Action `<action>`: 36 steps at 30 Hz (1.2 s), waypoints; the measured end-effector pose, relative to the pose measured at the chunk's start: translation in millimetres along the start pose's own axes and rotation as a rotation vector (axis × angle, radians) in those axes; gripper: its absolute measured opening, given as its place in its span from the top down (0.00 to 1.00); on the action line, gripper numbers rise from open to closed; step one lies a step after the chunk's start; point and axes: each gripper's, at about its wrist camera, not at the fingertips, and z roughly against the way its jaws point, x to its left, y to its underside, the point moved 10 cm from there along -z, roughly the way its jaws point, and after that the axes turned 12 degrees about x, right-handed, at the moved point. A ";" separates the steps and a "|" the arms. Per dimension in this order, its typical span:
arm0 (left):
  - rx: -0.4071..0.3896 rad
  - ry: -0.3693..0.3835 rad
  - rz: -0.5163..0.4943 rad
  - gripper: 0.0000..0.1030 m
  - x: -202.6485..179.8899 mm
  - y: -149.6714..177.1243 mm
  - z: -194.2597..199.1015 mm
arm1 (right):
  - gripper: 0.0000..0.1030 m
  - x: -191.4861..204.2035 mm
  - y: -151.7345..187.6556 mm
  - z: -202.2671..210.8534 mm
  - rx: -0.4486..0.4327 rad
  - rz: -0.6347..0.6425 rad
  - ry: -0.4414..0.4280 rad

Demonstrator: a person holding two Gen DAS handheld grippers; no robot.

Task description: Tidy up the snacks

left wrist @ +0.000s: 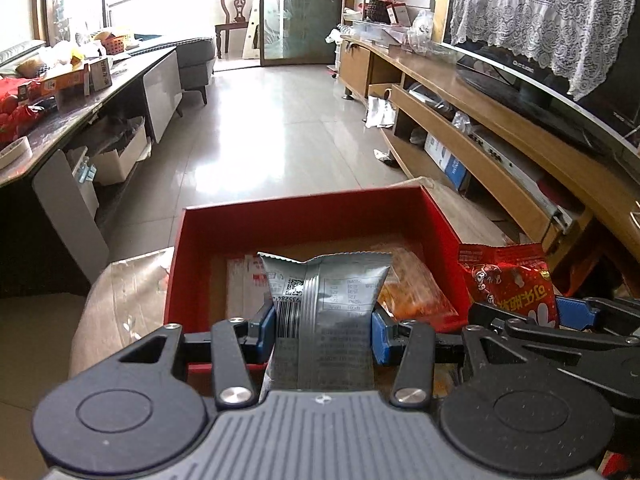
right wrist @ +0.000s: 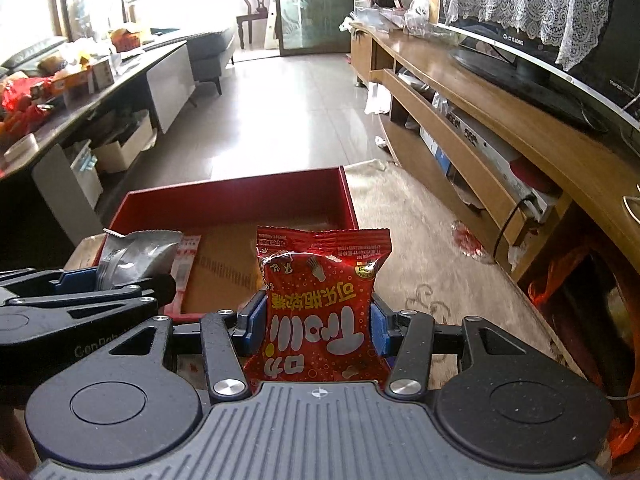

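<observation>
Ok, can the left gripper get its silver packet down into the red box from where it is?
Probably yes. The left gripper holds the silver packet at the red box, whose top is open. Only an orange packet and a white one lie inside, leaving room.

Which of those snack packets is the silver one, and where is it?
The silver packet, clamped in the left hand-held gripper; the one in the right hand-held gripper is red.

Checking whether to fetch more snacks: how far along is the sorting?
Done: an orange packet and a white packet lie in the red box. In hand: left gripper holds a silver packet, right gripper a red packet. Left: dropping both in.
</observation>
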 end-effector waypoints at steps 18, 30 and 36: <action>0.005 -0.106 0.033 0.56 24.3 -46.9 -50.8 | 0.44 6.2 -42.7 -48.4 0.020 0.010 -0.001; 0.052 -0.129 0.067 0.56 35.6 -54.1 -85.1 | 0.44 14.2 -47.6 -82.7 0.073 0.010 -0.041; 0.064 -0.142 0.069 0.56 37.0 -55.1 -96.1 | 0.43 16.7 -50.3 -92.2 0.082 0.005 -0.058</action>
